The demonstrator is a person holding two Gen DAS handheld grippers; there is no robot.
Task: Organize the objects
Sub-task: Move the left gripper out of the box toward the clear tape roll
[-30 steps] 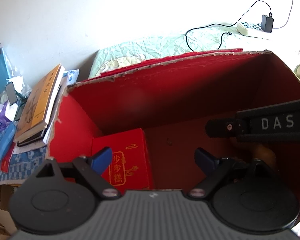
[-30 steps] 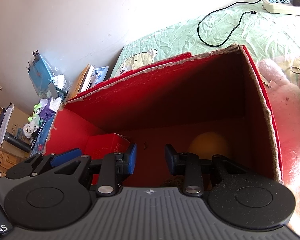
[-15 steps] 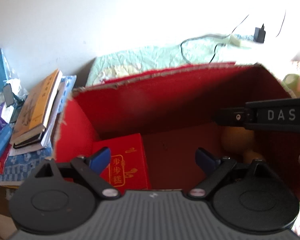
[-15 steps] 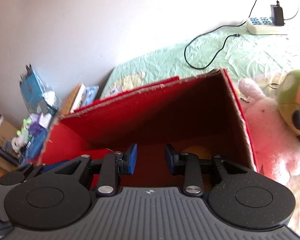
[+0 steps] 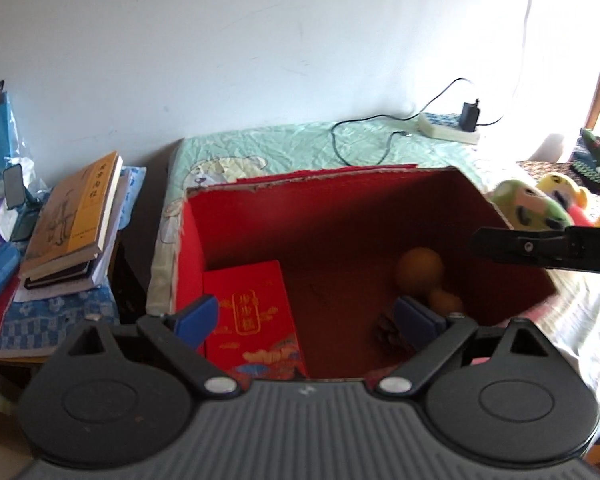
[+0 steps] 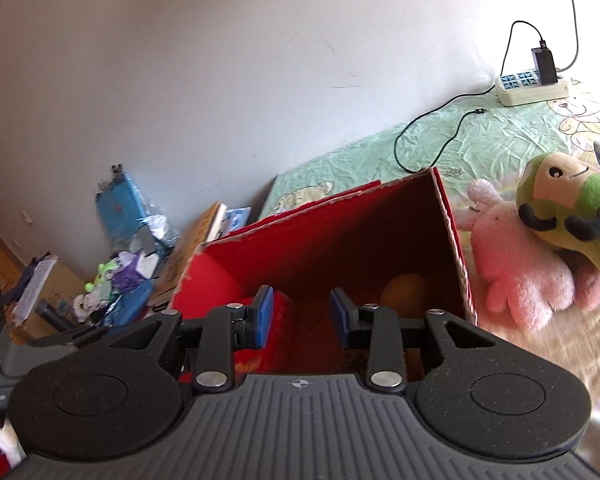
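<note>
Above the box: left gripper [image 5: 306,316] and right gripper [image 6: 302,318] hovered, jaws apart, empty.
Red box [image 5: 340,200]: collecting bin, already holding gift packet [image 5: 252,312] and gourd [image 5: 420,270].
Plush toys [image 6: 540,248]: beside box, likely next.

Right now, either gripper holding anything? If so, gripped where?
Nothing held. The left gripper is open and empty above the red box; the right gripper is open too, nothing between its pads.

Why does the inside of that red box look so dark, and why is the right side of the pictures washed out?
Left wrist view: the window side blows out white, so the red box interior falls into shadow and the gourd looks dim. Right wrist view: the bedsheet curves from fisheye distortion, and the lower right corner smears with motion blur beside the pink plush.
</note>
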